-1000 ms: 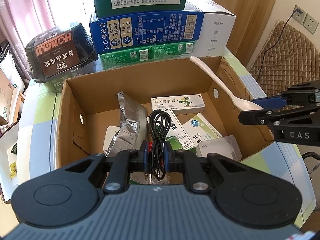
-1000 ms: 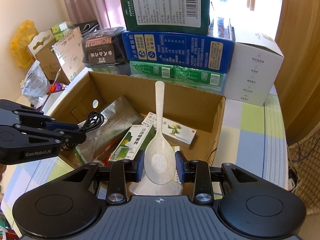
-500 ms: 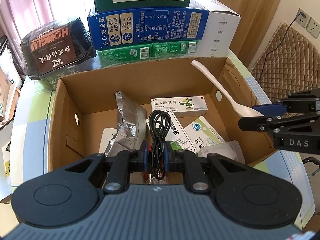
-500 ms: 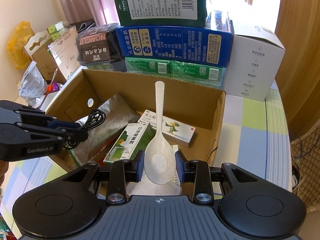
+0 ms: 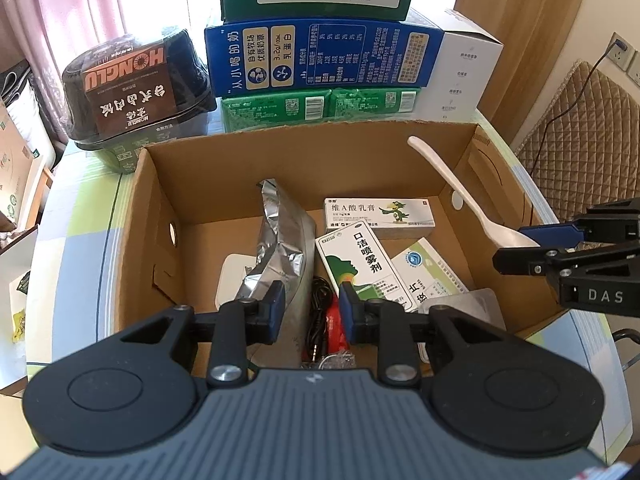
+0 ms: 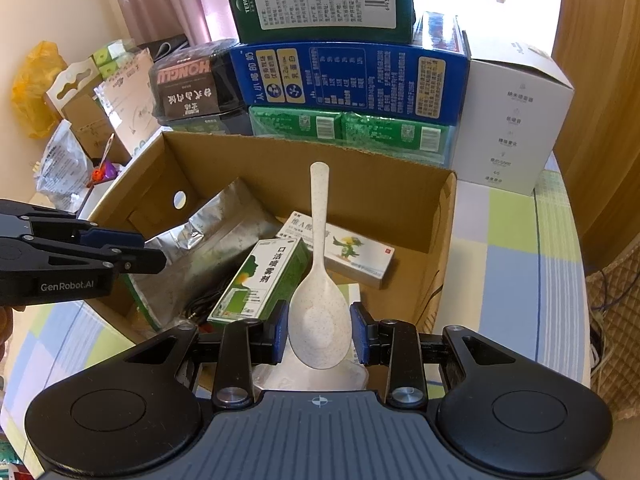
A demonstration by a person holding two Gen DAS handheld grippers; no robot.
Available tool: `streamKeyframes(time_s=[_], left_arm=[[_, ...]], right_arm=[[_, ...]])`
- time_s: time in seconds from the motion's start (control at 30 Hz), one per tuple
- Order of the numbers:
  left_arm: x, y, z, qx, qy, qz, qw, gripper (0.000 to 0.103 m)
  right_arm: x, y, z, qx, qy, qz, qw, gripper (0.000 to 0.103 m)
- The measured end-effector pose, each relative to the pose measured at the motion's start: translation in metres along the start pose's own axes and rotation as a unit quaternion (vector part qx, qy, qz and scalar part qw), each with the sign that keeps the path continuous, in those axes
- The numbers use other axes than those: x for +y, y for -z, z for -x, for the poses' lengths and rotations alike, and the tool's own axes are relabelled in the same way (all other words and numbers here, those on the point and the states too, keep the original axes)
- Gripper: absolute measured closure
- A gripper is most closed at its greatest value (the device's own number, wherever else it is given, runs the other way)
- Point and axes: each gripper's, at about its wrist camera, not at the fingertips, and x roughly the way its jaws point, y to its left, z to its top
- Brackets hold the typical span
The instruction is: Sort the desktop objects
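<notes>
An open cardboard box (image 5: 156, 216) holds a silver foil bag (image 5: 280, 240), several medicine boxes (image 5: 356, 264) and a coiled black cable (image 5: 320, 312) lying on the bottom. My left gripper (image 5: 311, 312) is open and empty above the box's near edge, just over the cable. My right gripper (image 6: 319, 330) is shut on the bowl of a white speckled spoon (image 6: 319, 280), held over the box with its handle pointing away. The spoon also shows in the left wrist view (image 5: 460, 196), with the right gripper at the box's right wall.
Stacked cartons (image 5: 320, 56), a white box (image 5: 460, 76) and a black food bowl (image 5: 136, 92) stand behind the cardboard box. A checked cloth (image 6: 516, 264) covers the table. Clutter and bags (image 6: 64, 160) lie at the left; a chair (image 5: 584, 136) stands at the right.
My left gripper has opened and let go of the black cable, which dropped into the box. The right gripper still holds the spoon and has barely moved.
</notes>
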Motion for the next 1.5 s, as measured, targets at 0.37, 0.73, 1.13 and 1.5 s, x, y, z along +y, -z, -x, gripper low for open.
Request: streamKeyframes(time_s=[0.37,0.73,1.13,1.5], left_arm=[[-0.002,0.003,0.007,-0.001,0.003,-0.008,1.0,0.08],[0.002,0.003,0.01,-0.004,-0.002,-0.006,1.0,0.08],[0.006,0.003,0.013,-0.008,-0.003,-0.003,1.0,0.073],[0.006,0.005,0.013,-0.01,-0.008,-0.003,0.9999,0.034]], right_arm=[[0.009,-0.004,0.004,-0.003,0.002,0.007,1.0,0.073],[0.015,-0.008,0.003,-0.002,0.0,0.011,1.0,0.073],[0.017,-0.008,-0.001,-0.006,0.001,0.012,1.0,0.073],[0.011,-0.002,0.0,-0.018,0.011,0.005,1.0,0.048]])
